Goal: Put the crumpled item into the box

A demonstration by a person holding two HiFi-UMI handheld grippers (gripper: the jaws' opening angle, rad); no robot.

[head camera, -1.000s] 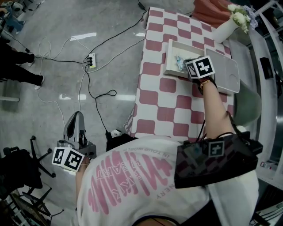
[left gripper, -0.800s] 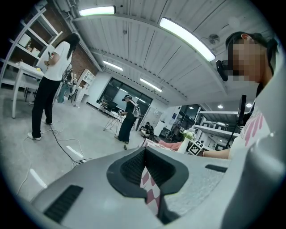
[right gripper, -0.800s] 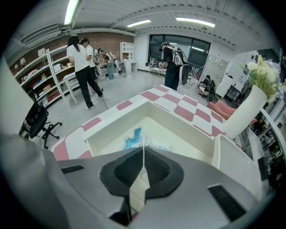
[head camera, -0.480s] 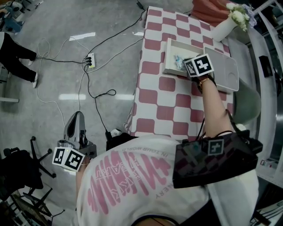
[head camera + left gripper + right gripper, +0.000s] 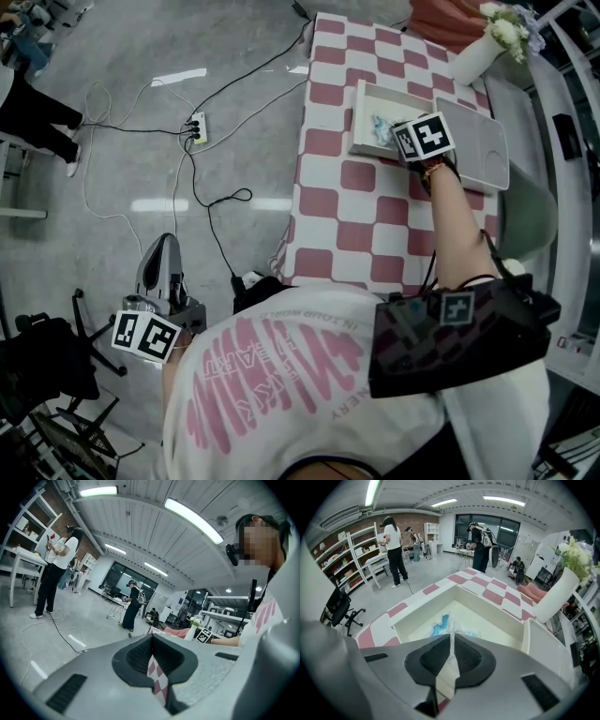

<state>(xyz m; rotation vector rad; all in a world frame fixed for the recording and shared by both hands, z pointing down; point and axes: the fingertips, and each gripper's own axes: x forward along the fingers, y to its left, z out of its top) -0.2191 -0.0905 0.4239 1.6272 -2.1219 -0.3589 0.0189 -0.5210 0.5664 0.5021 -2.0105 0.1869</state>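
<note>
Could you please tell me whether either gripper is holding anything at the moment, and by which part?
The right gripper pinches the crumpled plastic wrapper by a thin edge, inside the box. The left gripper is shut on nothing.

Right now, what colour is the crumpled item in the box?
The crumpled item is clear with blue patches; right gripper view shows it best.

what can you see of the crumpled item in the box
The crumpled item is a small wad of thin, clear, crinkly film with light blue patches; it looks like a plastic wrapper. It lies loosely bunched on the floor of the white box, toward the near side. A thin strand of it runs up into the narrow gap of the right gripper, whose jaws are closed on it. Nothing else in the box touches it.
</note>
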